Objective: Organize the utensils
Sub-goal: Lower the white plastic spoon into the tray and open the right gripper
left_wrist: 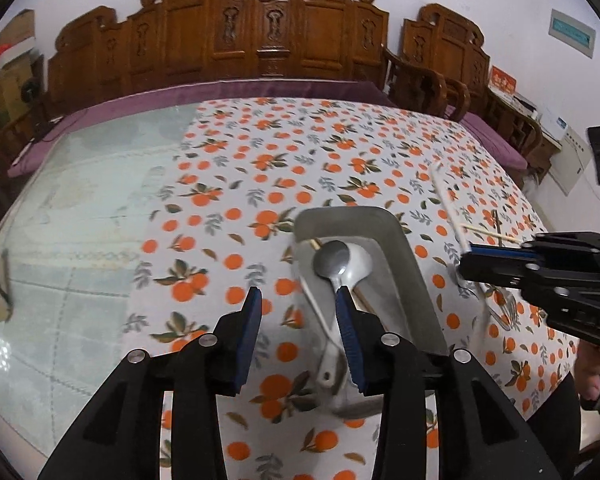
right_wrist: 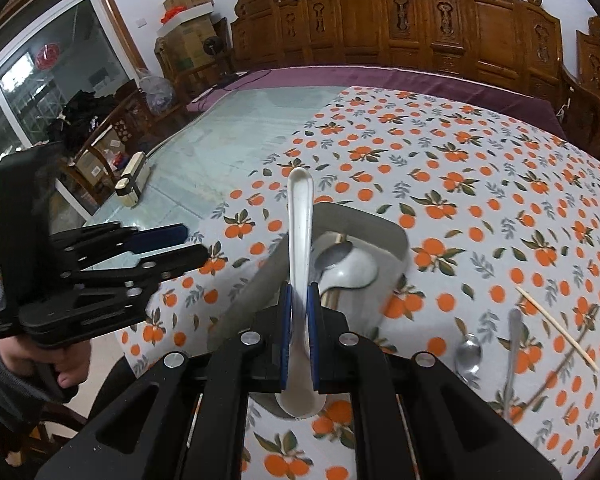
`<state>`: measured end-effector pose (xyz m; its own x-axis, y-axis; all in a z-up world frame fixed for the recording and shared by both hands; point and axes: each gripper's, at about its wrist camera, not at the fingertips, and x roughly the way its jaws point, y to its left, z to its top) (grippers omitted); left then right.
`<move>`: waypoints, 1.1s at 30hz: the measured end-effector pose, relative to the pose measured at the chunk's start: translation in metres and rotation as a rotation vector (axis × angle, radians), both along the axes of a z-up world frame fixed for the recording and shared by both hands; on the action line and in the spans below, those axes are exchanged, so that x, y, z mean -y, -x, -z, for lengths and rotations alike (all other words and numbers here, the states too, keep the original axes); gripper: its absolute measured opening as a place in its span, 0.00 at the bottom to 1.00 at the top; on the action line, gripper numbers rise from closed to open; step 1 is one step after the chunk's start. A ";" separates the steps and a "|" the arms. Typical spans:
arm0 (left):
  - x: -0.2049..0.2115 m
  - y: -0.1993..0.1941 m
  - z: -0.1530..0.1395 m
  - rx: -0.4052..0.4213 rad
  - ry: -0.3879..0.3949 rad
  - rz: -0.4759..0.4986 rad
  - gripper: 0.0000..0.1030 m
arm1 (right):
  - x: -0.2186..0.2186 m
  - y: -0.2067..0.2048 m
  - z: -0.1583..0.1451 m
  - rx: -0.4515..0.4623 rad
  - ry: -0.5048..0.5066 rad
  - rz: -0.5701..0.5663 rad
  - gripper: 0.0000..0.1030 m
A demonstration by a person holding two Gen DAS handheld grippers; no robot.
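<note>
A grey rectangular tray [left_wrist: 404, 248] [right_wrist: 364, 216] sits on the orange-print tablecloth. In it lie a metal spoon [left_wrist: 332, 258] [right_wrist: 332, 254], a white ceramic spoon [left_wrist: 360, 264] [right_wrist: 354, 270] and a chopstick [left_wrist: 364, 300]. My left gripper [left_wrist: 298, 312] is open and empty, over the tray's near-left edge. My right gripper [right_wrist: 299, 296] is shut on a second white ceramic spoon [right_wrist: 300, 216], held above the tray with its handle pointing away; it also shows in the left wrist view [left_wrist: 446, 196]. On the cloth to the right lie a metal spoon [right_wrist: 468, 354], a fork [right_wrist: 514, 344] and a chopstick [right_wrist: 556, 328].
Bare glass tabletop [left_wrist: 72, 208] spreads left of the cloth, with a cream box [right_wrist: 134, 178] at its far-left edge. Carved wooden chairs [left_wrist: 260, 40] and a purple cushion line the far side. Boxes and a window stand at the left in the right wrist view.
</note>
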<state>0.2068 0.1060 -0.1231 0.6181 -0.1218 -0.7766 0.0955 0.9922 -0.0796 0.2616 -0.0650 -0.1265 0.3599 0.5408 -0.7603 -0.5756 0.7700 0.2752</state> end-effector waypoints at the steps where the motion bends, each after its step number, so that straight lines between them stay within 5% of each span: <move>1: -0.003 0.001 -0.001 0.003 -0.001 -0.005 0.35 | -0.004 -0.002 0.002 -0.006 -0.002 0.002 0.09; 6: -0.020 0.011 -0.009 0.017 -0.006 -0.036 0.36 | -0.019 -0.012 0.014 -0.033 -0.011 0.010 0.09; 8: -0.025 0.015 -0.011 0.024 -0.009 -0.045 0.45 | -0.025 -0.015 0.021 -0.043 -0.005 0.015 0.09; 21: -0.040 0.025 -0.014 0.025 -0.008 -0.072 0.46 | -0.042 -0.024 0.071 -0.143 0.055 0.029 0.09; 33: -0.037 0.030 -0.016 0.022 -0.014 -0.073 0.46 | -0.050 -0.017 0.074 -0.150 0.055 0.003 0.10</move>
